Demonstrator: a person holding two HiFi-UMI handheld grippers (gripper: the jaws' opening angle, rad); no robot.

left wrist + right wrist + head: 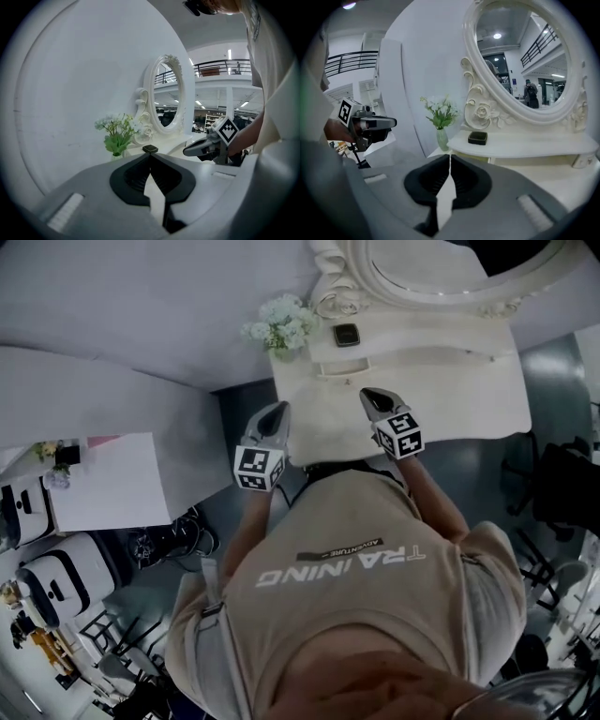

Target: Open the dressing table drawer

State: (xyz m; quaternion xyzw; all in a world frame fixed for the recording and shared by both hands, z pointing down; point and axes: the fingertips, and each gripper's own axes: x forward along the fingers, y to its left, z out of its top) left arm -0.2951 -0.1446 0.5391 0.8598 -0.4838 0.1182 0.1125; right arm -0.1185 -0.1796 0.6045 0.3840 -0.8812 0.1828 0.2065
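The white dressing table (450, 381) stands against the wall with an oval mirror (520, 61) at its back. Below the mirror a raised shelf (525, 146) carries a small dark box (346, 335). A shallow drawer front (343, 368) sits under the shelf; I cannot tell whether it is pulled out. My left gripper (278, 414) hovers at the table's front left corner, jaws shut and empty (150, 154). My right gripper (373, 397) hangs over the tabletop in front of the shelf, also shut with nothing between its jaws (450, 157).
A vase of white flowers (281, 326) stands at the table's back left corner. A white side table (103, 479) is to the left, and dark chairs (562, 484) are to the right. The person's tan shirt (356, 596) fills the lower middle.
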